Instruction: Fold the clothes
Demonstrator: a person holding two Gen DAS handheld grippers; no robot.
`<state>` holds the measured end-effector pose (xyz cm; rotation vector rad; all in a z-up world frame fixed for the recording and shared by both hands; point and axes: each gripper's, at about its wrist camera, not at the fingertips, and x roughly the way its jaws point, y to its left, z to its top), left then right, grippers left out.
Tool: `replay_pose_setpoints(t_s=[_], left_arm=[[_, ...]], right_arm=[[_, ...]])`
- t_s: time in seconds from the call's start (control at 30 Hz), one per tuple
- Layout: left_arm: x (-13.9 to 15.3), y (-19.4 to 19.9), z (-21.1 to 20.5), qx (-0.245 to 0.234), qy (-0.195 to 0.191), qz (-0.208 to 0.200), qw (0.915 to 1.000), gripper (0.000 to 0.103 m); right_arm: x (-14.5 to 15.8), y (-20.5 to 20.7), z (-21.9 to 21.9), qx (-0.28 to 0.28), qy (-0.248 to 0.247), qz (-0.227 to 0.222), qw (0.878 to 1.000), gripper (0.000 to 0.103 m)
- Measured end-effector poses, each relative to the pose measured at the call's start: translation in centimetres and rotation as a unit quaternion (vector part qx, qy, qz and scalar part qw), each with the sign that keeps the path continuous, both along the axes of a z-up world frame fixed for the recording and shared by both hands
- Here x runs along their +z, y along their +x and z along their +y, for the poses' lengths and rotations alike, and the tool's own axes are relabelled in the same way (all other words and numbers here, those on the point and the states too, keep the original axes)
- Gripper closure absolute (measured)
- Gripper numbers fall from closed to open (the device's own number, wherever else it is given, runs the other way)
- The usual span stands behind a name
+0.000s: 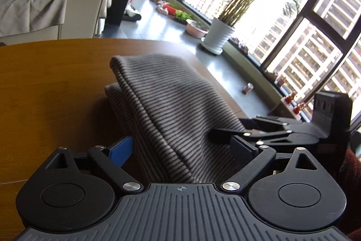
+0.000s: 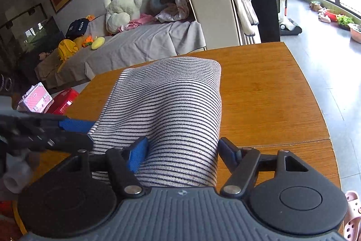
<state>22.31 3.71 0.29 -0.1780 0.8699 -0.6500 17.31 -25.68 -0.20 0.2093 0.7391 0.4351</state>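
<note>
Left gripper (image 1: 182, 150): jaws spread wide, striped garment (image 1: 167, 105) lying between the blue pads, not clamped. Right gripper (image 2: 181, 154): likewise parted, flanking the same cloth. Garment: folded, grey-and-dark striped, draped on wooden table (image 2: 266, 92). Potted plant (image 1: 220, 36) noted beside window.

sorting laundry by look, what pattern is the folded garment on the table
Thin dark stripes on a light ground; the striped garment shows best in the right wrist view.

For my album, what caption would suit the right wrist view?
Right gripper open around a folded striped garment on a wooden table, left gripper alongside.
</note>
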Motion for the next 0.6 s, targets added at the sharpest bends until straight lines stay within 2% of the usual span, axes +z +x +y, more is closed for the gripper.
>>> replay_pose_setpoints(t_s=[0.07, 0.1, 0.17, 0.2, 0.3, 0.4, 0.6], left_arm=[[-1.8, 0.6, -0.4, 0.007, 0.018, 0.027, 0.9995, 0.01], [-2.3, 0.7, -0.3, 0.006, 0.005, 0.033, 0.9994, 0.009], [-3.1, 1.0, 0.0, 0.004, -0.022, 0.045, 0.9988, 0.013], [-3.2, 1.1, 0.0, 0.001, -0.031, 0.05, 0.9983, 0.019], [-3.5, 1.1, 0.2, 0.001, -0.04, 0.043, 0.9983, 0.025], [-3.7, 1.0, 1.3, 0.008, -0.048, 0.037, 0.9981, 0.031], [-3.5, 2.1, 6.2, 0.058, -0.04, 0.024, 0.9972, 0.031]], right_arm=[[0.1, 0.4, -0.4, -0.002, 0.014, 0.005, 1.0, 0.033], [0.1, 0.6, -0.8, -0.004, 0.024, 0.009, 1.0, 0.033], [-0.2, 1.2, -1.3, -0.004, 0.042, 0.024, 0.999, 0.024], [-0.6, 1.5, -1.3, -0.001, 0.049, 0.034, 0.998, 0.023], [-1.8, 2.6, -1.1, 0.013, 0.071, 0.065, 0.995, 0.024], [-2.0, 3.6, 0.5, 0.023, 0.07, 0.068, 0.995, 0.027], [-2.0, 7.8, 7.0, 0.07, 0.073, 0.06, 0.993, 0.028]])
